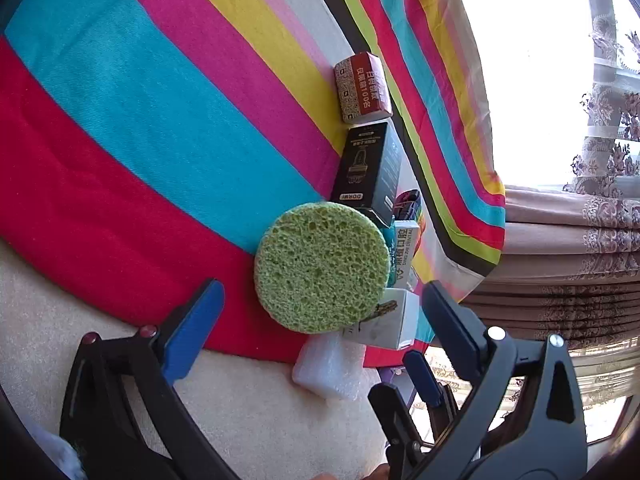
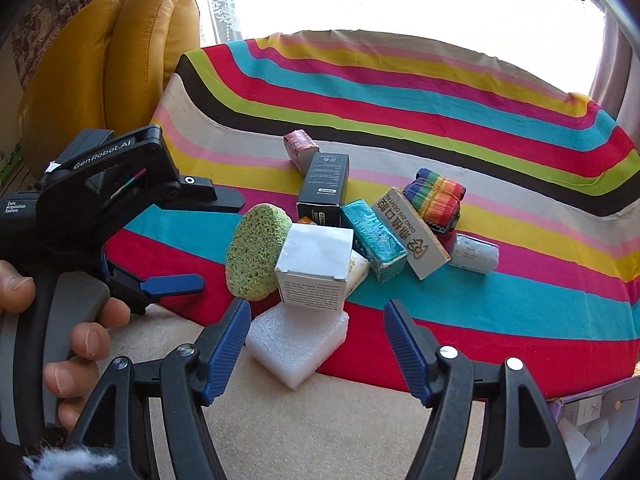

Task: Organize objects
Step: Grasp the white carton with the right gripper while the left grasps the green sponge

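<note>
A striped cloth [image 2: 440, 92] covered the worktop, and the things stood bunched near its front edge. A green sponge [image 2: 256, 252] leaned on edge against a white box [image 2: 314, 266], which sat partly on a white foam block [image 2: 294, 344] lying at the cloth's hem. Behind the white box stood a black box [image 2: 324, 192] with a red packet [image 2: 298, 148] beyond it. To the right lay a teal packet [image 2: 374, 240], a dental box [image 2: 412, 232], a rainbow strap roll [image 2: 434, 202] and a small white roll [image 2: 474, 254], all close together.

The left gripper [image 2: 208, 240] hung just left of the sponge, fingers [image 1: 192, 328] wide apart with nothing between them. The right gripper [image 2: 316, 344] hovered over the foam block, fingers [image 2: 228, 344] apart and clear of it. A hand [image 2: 76, 340] held the left gripper's handle.
</note>
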Available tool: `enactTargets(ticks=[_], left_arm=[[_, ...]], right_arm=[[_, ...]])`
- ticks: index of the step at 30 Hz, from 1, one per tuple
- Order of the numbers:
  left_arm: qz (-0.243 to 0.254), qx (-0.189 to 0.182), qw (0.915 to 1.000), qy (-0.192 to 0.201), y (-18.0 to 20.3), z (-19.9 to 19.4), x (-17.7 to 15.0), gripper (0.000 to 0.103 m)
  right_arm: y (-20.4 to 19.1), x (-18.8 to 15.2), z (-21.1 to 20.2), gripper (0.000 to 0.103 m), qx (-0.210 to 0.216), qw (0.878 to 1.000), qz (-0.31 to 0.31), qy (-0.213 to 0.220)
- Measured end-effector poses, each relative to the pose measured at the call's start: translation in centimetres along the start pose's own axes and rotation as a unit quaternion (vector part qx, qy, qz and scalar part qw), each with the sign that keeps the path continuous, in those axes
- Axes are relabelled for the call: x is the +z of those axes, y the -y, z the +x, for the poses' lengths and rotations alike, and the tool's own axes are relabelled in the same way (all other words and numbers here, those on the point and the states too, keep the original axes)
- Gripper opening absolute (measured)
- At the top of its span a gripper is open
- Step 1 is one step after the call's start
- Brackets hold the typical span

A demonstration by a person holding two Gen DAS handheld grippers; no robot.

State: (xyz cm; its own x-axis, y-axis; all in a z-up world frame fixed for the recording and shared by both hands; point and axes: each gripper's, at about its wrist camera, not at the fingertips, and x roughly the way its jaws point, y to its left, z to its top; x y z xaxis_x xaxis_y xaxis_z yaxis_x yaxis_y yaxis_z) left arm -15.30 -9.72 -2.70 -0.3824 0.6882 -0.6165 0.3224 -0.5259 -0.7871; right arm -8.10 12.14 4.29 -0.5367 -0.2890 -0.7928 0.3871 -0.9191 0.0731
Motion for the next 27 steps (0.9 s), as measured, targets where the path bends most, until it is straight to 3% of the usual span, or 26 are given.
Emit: enactTargets(ticks=[11,17,20,22,27], left_arm=[[0.021,0.029,0.9992,-0.016,1.5,1.9,0.4,0.100],[0.054,0.053,0.9971,-0.011,1.9,2.1,0.3,0.099],[0.071,0.067,0.9952,-0.003,2.1,2.1,0.1,0.090],[0.069,0.053,0.9962,-0.005,1.7,2.1,0.1,0.084],[0.080,0.052,0.9954,0.002,1.6,1.7,-0.1,0.080]], right_arm=[[-0.8,1.5,2.3,0.069,0.001,1.000,-0.009,-0.006],[0.0,1.6,3.4,0.046,0.004,1.000,0.005,-0.021],[0.2,1.6,3.5,0.046,0.006,1.000,0.008,-0.020],[0.2,1.5,3.4,0.045,0.005,1.000,0.007,-0.019],[0.3,1.3,3.0,0.045,0.007,1.000,0.009,-0.007]])
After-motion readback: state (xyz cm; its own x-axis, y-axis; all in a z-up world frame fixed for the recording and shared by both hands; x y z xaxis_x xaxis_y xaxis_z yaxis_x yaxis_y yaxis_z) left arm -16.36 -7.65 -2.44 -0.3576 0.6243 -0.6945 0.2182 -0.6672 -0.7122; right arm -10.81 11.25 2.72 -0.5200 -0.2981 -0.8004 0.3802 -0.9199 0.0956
